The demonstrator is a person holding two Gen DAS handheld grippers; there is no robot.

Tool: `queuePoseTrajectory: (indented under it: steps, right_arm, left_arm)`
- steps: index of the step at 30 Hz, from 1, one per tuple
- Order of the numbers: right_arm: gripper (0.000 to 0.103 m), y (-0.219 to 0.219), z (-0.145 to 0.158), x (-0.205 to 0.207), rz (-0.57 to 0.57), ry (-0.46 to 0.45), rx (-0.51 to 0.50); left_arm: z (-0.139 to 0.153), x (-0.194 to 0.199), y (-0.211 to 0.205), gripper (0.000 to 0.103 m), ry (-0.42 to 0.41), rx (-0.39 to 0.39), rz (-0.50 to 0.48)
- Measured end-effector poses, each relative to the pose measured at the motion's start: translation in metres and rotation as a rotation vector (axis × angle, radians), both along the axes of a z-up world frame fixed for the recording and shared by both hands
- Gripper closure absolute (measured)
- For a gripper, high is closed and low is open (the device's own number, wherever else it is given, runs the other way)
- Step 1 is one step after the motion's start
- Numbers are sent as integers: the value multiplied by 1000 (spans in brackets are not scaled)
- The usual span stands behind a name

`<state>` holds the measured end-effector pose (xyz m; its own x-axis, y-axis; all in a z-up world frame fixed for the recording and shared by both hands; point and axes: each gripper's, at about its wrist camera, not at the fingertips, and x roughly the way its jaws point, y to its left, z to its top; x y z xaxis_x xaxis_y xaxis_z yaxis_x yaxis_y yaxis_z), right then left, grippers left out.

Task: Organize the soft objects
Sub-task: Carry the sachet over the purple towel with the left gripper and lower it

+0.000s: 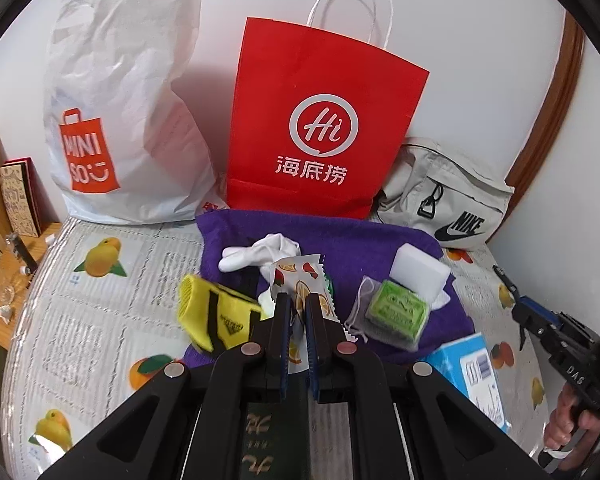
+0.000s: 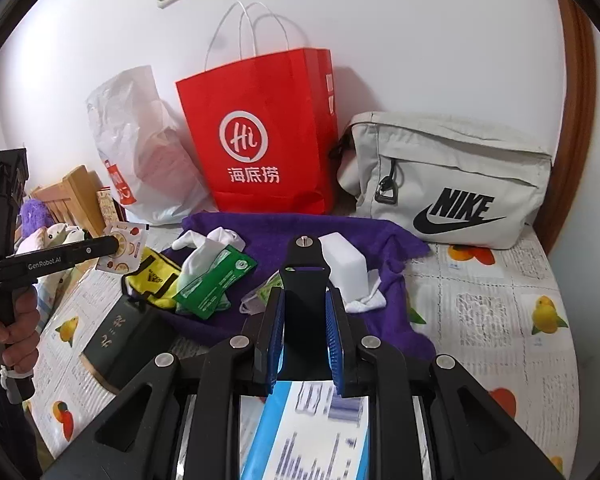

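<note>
Left wrist view first: the left gripper (image 1: 298,308) is clamped tight on a fruit-print sachet (image 1: 300,280), held up off the pile. Using the purple towel (image 1: 348,248) as the landmark, pretty much everything soft is sitting on it: a white sock (image 1: 260,254) near its middle, a yellow sock (image 1: 216,316) hanging off its left edge, a green block in a mesh pouch (image 1: 396,312) toward its right, and a white sponge block (image 1: 420,266) just behind that. Behind the towel, against the wall, stand a white plastic bag (image 1: 120,120), a red paper bag (image 1: 320,120) and a grey pouch bag (image 1: 448,200). A blue-and-white box (image 1: 468,364) lies off the towel's right front corner.

Right wrist view: the right gripper (image 2: 304,328) has its jaws pinched on something black (image 2: 304,280) with a slot and a screw on top. I honestly can't tell what it is. From here you can see a green packet (image 2: 216,280) on the towel's left half, next to the yellow sock, and a dark booklet (image 2: 120,332) off the towel's left front edge. The sachet shows up well left of the towel, at the tip of the other gripper.

So progress-wise I'd call it early days: one small item lifted, the rest of the pile untouched, and nothing visibly dropped into a bag yet.
</note>
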<state>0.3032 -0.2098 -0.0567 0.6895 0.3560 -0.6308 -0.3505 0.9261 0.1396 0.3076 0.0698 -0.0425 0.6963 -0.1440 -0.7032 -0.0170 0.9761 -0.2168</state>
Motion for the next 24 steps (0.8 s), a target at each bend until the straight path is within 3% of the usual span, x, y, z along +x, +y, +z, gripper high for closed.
queuePoseTrajectory:
  steps: [8,24]
  right_arm:
    - [83,12,-16,39,20,39,-30]
    - [83,31,-58,75,55,125,-89]
  left_arm:
    - [-13,33,-8,95,25,-7,-18]
    - [-51,75,-12,95,102,-12,-34]
